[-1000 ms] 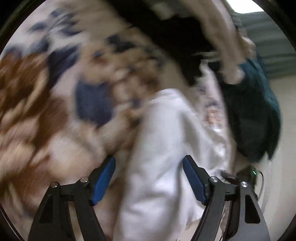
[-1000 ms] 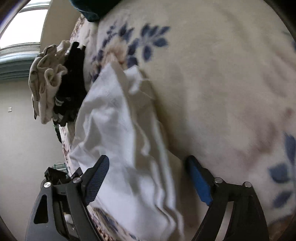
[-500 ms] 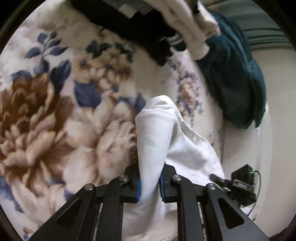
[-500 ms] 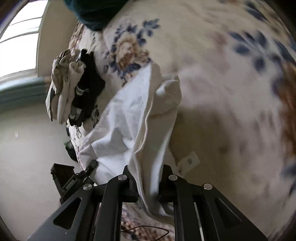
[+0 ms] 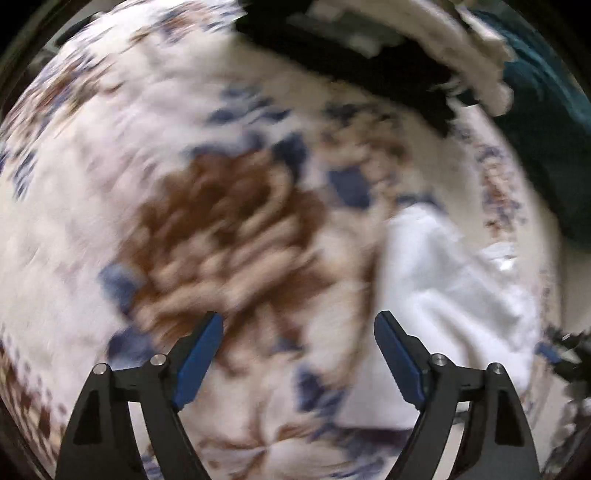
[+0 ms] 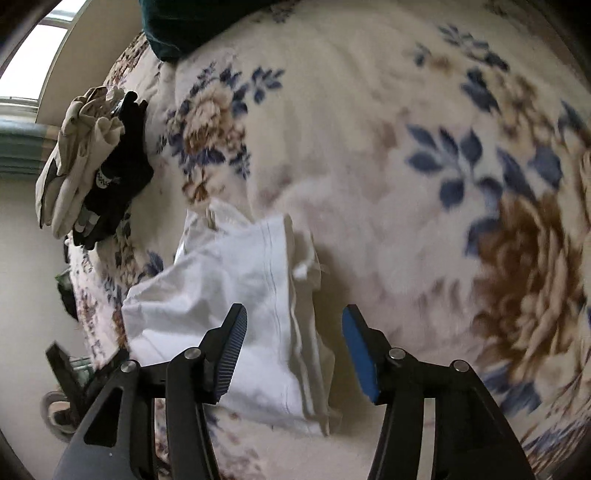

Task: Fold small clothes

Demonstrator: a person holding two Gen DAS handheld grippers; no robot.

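A white small garment [image 6: 236, 295] lies folded over on the flowered blanket [image 6: 369, 166]. It also shows in the left wrist view [image 5: 443, 288], right of centre and blurred. My right gripper [image 6: 293, 332] is open just above the garment's near right edge and holds nothing. My left gripper [image 5: 299, 347] is open and empty over the bare blanket [image 5: 221, 229], to the left of the garment.
A pile of black and cream clothes [image 6: 96, 162] lies at the blanket's far left edge; it also shows in the left wrist view [image 5: 388, 55] at the top. A dark teal cushion [image 6: 192, 22] lies beyond [image 5: 546, 140]. The bed edge and wall are close by.
Both grippers were shut on the white garment half a second ago and have opened and let it go. The left gripper has swung left, off the garment.
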